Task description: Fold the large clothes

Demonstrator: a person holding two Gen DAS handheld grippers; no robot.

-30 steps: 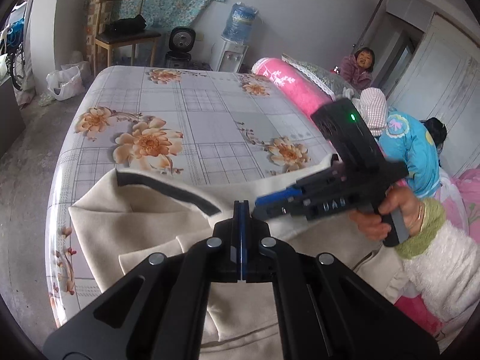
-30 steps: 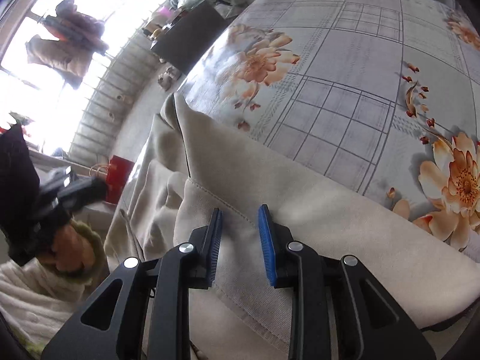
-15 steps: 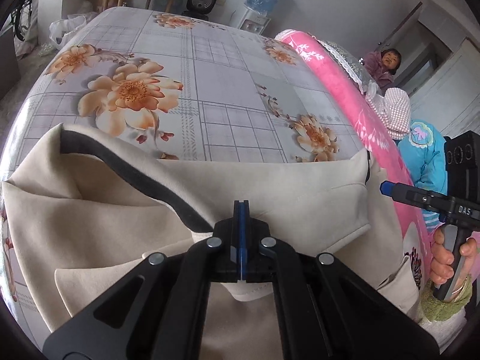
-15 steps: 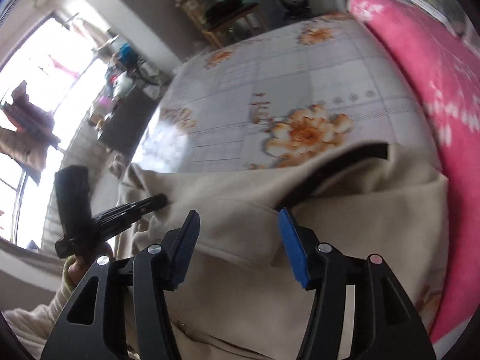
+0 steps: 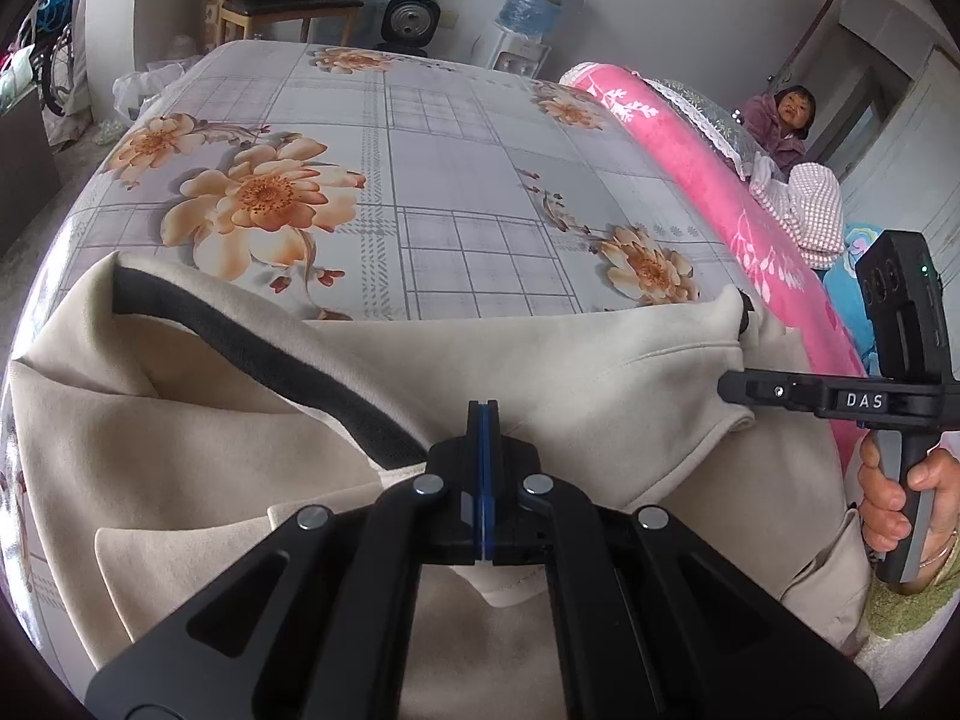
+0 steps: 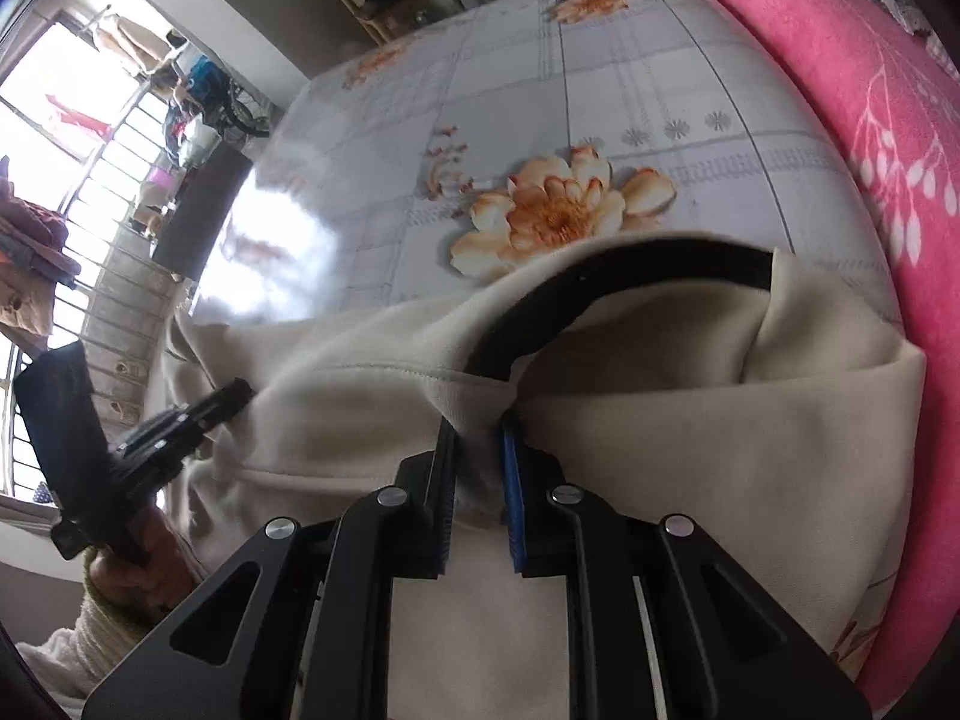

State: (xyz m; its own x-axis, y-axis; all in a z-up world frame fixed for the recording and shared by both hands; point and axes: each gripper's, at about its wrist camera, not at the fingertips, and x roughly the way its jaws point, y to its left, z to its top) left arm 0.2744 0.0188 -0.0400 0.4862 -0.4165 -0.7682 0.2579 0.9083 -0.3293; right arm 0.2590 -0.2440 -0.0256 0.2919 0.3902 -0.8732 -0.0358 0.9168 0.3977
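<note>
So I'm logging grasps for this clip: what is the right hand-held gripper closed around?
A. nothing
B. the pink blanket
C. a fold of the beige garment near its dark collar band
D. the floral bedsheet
C: in the right wrist view the right hand-held gripper has a fold of the beige garment pinched between its fingers, just below the dark collar band.

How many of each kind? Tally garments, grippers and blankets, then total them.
garment: 1
grippers: 2 (left gripper, right gripper)
blanket: 1
Total: 4
</note>
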